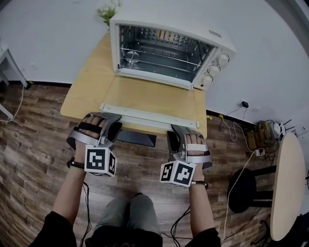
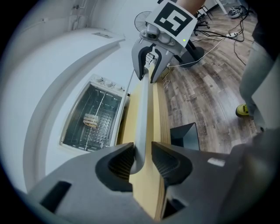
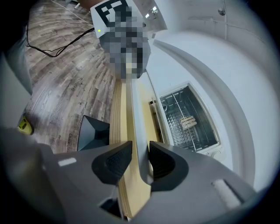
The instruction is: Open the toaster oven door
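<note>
Item, nearest: two marker cubes, black-and-white squares on white faces, one on each hand-held tool above a grey-brown plank floor. Left gripper: dark matte plastic, ribbed pads, jaws parted astride the door handle, one pad against the bar and a sliver of gap at the other, so nothing is clamped. Right gripper: same make, jaws likewise apart either side of the same bar, close to it but with no visible squeeze. Handle: a long, pale, smooth bar along the free edge of the door, just past the table's front edge. Toaster oven door: fully open, folded down flat and level over the table, hinged at the oven's foot; a clear pane in a pale frame, through which the table's honey-coloured wood shows. Table: rectangular, light wood with a layered edge, a dark box beneath its front. Toaster oven: a white rounded box at the table's rear, its cavity bare shiny metal with a wire rack across it and three round white knobs stacked down the right panel. Farthest: a small green plant behind the oven's left corner, against a plain pale wall.
</note>
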Motion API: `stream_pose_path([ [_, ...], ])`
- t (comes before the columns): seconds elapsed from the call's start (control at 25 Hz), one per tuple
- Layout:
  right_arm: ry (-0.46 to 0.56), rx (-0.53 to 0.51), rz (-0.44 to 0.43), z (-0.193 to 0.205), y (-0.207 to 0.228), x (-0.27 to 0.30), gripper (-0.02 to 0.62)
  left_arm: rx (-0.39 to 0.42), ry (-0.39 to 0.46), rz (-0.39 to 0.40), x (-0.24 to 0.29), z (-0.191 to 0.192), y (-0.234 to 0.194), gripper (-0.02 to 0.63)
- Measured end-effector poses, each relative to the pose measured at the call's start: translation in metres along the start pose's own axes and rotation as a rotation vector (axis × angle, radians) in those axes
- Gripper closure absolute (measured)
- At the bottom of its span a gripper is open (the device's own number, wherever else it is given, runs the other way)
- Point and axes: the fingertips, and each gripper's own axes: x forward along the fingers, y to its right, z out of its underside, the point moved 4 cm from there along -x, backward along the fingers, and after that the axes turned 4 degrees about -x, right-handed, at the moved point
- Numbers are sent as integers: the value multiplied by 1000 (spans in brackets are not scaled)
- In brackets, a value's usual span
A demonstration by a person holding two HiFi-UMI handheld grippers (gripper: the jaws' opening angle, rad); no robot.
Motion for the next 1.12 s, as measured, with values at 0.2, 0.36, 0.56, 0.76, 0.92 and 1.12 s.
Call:
stream_pose_path([
  [0.2, 2, 16, -56, 2, -1, -3, 479, -9, -3, 62, -2, 1, 0, 508],
  [0.36, 23, 83, -111, -6, -4, -9, 476, -75, 14, 99, -9, 2, 1, 506],
  [0.56, 57, 214, -144, -18, 3, -22, 472, -180, 21, 147, -22, 3, 0, 502],
  [0.76, 95, 450, -141, -24, 30, -36, 472, -367, 44, 156, -38, -1, -18, 505],
  [0.92, 117, 622, -117, -24, 62, -49, 473, -536, 85, 114, -53, -6, -48, 511],
  [1.12, 127, 712, -97, -20, 108, -70, 486, -668, 98, 70, -77, -13, -93, 514],
])
